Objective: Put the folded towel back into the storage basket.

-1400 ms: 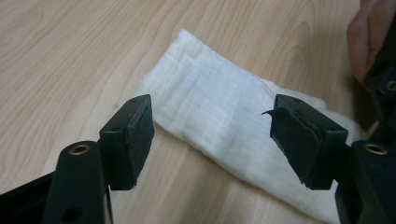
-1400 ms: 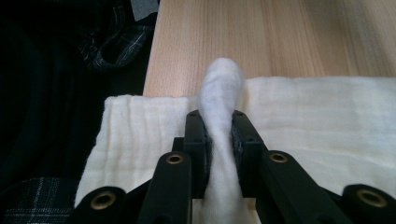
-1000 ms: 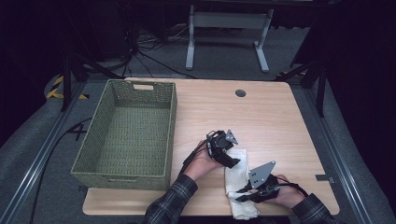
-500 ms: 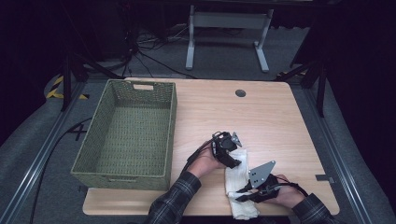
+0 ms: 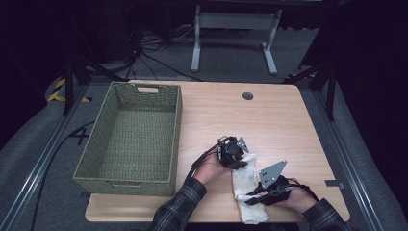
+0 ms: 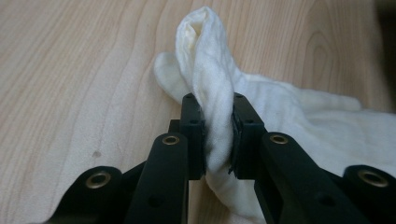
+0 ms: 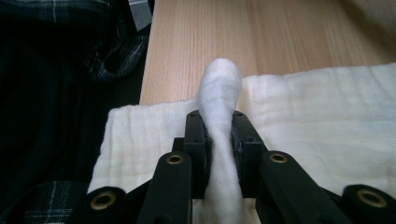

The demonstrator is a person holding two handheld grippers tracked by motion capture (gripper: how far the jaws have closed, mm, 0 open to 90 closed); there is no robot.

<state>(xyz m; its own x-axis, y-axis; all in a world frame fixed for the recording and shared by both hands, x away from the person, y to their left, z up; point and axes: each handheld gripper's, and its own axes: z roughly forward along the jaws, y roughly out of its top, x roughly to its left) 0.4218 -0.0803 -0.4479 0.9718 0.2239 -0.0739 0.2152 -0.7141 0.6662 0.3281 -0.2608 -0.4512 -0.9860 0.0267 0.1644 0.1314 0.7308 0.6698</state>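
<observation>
- Left gripper [image 5: 239, 160]: positioned at the far end of the white cloth [image 5: 248, 192], near the middle of the table's front half. In the left gripper view its jaws have just been closing and now pinch a raised fold of the cloth [image 6: 208, 79] between the pads; the fold stands above the jaw tips.
- Right gripper [image 5: 250, 198]: positioned at the near end of the cloth, close to the table's front edge, with its grey three-cornered plate facing up. In the right gripper view its jaws are clamped on a gathered ridge of the cloth [image 7: 322, 116], which bulges out past the jaw tips.
- Cloth: lies on the wooden table [image 5: 269, 120] as a narrow strip running from the left gripper toward the front edge, right of centre. The stretch between the two grippers rests on the table surface. The near end reaches the table's front edge.
- Person: both forearms enter from the bottom of the high view; the sleeves are dark plaid [image 5: 180, 207].
- Green woven basket [image 5: 96, 149]: stands on the left part of the table, well apart from the cloth and from both grippers. Its inside shows bare weave.
- Table: a round dark grommet [image 5: 248, 96] sits near the far edge.
</observation>
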